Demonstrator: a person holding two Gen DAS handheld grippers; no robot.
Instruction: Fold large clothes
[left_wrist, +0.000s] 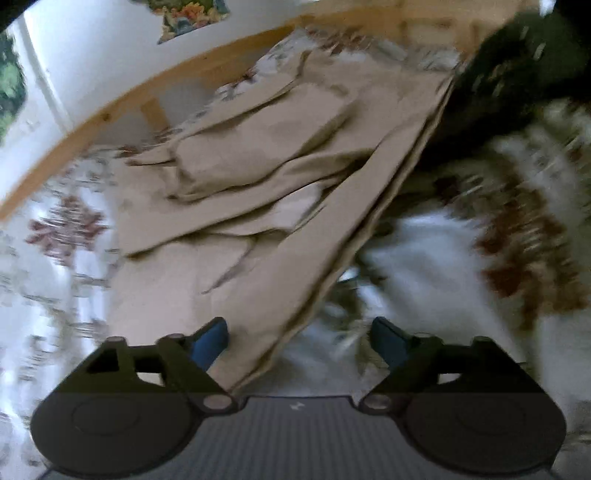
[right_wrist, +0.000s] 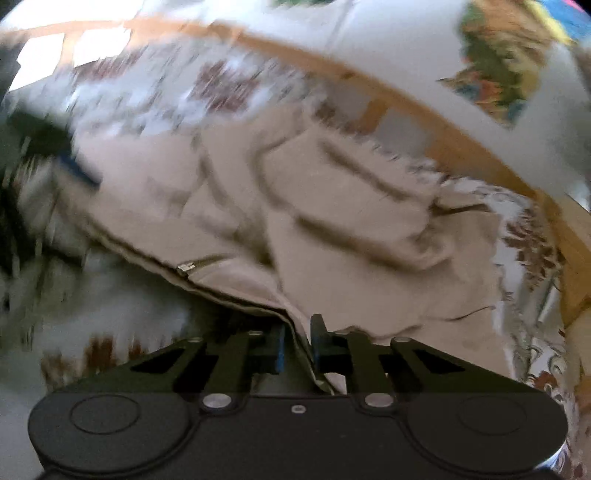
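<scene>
A large beige garment (left_wrist: 258, 177) lies crumpled on a bed with a floral cover (left_wrist: 66, 229). In the left wrist view my left gripper (left_wrist: 299, 339) is open, its blue-padded fingers apart over the garment's near hem corner, which runs between them without being pinched. In the right wrist view the same beige garment (right_wrist: 295, 206) fills the middle, with a zipper (right_wrist: 192, 266) along its lifted edge. My right gripper (right_wrist: 297, 343) is shut on that edge. The other gripper (right_wrist: 74, 162) shows blurred at the left.
A wooden bed frame rail (left_wrist: 122, 103) curves behind the bed, with a white wall and a colourful picture (right_wrist: 502, 62) beyond. A dark blurred shape (left_wrist: 517, 74) is at the upper right of the left wrist view. Both views are motion-blurred.
</scene>
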